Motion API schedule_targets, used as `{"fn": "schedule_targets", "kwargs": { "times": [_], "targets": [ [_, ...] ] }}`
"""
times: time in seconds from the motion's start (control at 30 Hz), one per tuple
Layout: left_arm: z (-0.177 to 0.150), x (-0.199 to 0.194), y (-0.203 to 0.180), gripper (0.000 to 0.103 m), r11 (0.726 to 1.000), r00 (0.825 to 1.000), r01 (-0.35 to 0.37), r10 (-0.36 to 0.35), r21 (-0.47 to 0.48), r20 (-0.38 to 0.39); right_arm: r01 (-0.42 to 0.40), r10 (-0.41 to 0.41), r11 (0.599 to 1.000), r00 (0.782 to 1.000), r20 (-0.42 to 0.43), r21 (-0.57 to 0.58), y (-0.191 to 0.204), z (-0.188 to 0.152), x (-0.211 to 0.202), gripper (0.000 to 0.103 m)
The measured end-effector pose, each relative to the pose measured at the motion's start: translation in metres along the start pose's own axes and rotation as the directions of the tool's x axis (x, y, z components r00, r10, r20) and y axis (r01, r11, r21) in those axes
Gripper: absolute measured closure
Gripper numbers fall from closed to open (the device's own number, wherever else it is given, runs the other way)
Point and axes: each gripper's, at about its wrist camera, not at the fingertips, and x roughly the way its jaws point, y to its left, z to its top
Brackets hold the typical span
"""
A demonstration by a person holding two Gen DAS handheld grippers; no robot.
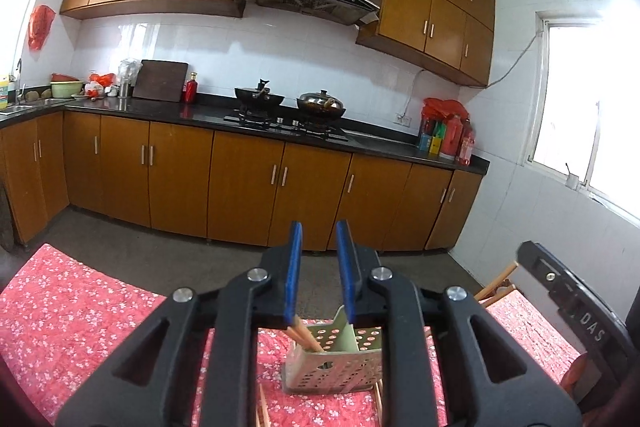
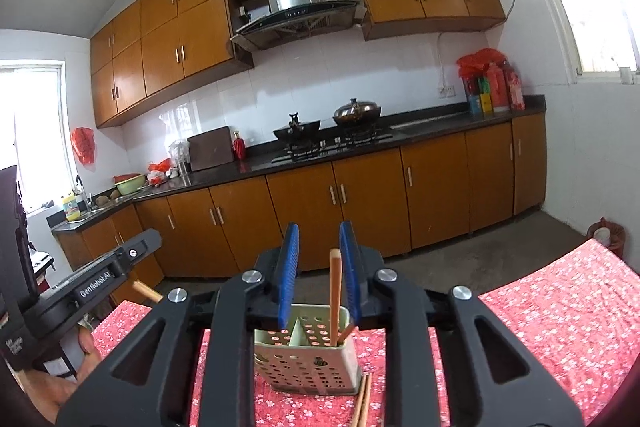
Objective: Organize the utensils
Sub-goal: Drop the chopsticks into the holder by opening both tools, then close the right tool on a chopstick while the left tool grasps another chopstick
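chopsticks (image 1: 306, 337) tops hidden behind left claw (image 1: 319, 227)

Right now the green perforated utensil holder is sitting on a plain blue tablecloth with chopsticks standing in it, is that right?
Not quite: the tablecloth is red with small white flowers, not plain blue, as the right wrist view shows. The green utensil holder does sit on it with chopsticks standing inside.

Chopsticks (image 2: 334, 297) upright in the holder (image 2: 308, 359) on the table (image 2: 560, 327), more chopsticks (image 2: 362, 401) beside its base.

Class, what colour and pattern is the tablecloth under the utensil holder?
The tablecloth is red with small white flowers, clearest in the right wrist view.
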Motion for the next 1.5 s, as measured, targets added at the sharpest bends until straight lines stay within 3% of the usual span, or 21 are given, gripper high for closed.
{"fn": "schedule_targets", "kwargs": {
  "times": [0.17,0.23,0.3,0.4,0.5,0.57,0.67,0.77,1.03,1.17,1.33,1.5],
  "targets": [
    [0.000,-0.037,0.009,0.082,1.000,1.000,-0.014,0.014,0.006,0.014,0.031,-0.031,1.000,0.999,0.011,-0.005,-0.009,0.002,-0.031,0.081],
    [-0.005,-0.053,0.015,0.076,1.000,1.000,-0.019,0.019,0.009,0.012,0.048,-0.048,0.999,0.999,-0.009,-0.004,-0.018,-0.007,-0.043,0.081],
    [-0.018,-0.070,0.025,0.073,0.999,0.999,-0.037,0.037,0.019,-0.007,0.073,-0.073,0.997,0.996,-0.054,-0.005,-0.027,-0.021,-0.049,0.081],
    [-0.044,-0.079,0.041,0.072,0.995,0.993,-0.087,0.091,0.043,-0.081,0.113,-0.112,0.994,0.976,-0.189,-0.007,-0.043,-0.057,-0.042,0.081],
    [-0.080,-0.078,0.058,0.072,0.989,0.973,-0.136,0.145,0.061,-0.182,0.139,-0.129,0.990,0.926,-0.356,0.005,-0.055,-0.106,-0.025,0.081],
    [-0.107,-0.075,0.068,0.072,0.984,0.953,-0.167,0.178,0.066,-0.245,0.134,-0.117,0.991,0.879,-0.463,0.004,-0.055,-0.141,-0.013,0.081],
    [-0.140,-0.073,0.083,0.072,0.981,0.924,-0.190,0.189,0.028,-0.333,0.123,-0.100,0.992,0.828,-0.552,0.004,-0.049,-0.178,-0.004,0.081],
    [-0.163,-0.069,0.089,0.072,0.979,0.902,-0.202,0.185,-0.002,-0.391,0.128,-0.086,0.991,0.799,-0.596,0.028,-0.047,-0.198,0.002,0.081],
    [-0.192,-0.063,0.079,0.072,0.986,0.875,-0.170,0.148,-0.005,-0.460,0.134,-0.113,0.991,0.777,-0.620,-0.013,-0.035,-0.211,0.015,0.083],
    [-0.200,-0.055,0.067,0.072,0.991,0.866,-0.132,0.114,-0.002,-0.487,0.153,-0.151,0.987,0.781,-0.607,-0.048,-0.038,-0.215,0.015,0.095],
    [-0.214,-0.044,0.056,0.075,0.995,0.845,-0.095,0.074,-0.012,-0.529,0.227,-0.203,0.973,0.778,-0.595,-0.035,-0.057,-0.211,0.013,0.096],
    [-0.226,-0.034,0.051,0.082,0.996,0.822,-0.094,0.078,0.000,-0.565,0.238,-0.204,0.971,0.778,-0.594,-0.021,-0.066,-0.210,0.011,0.096]
  ]
}}
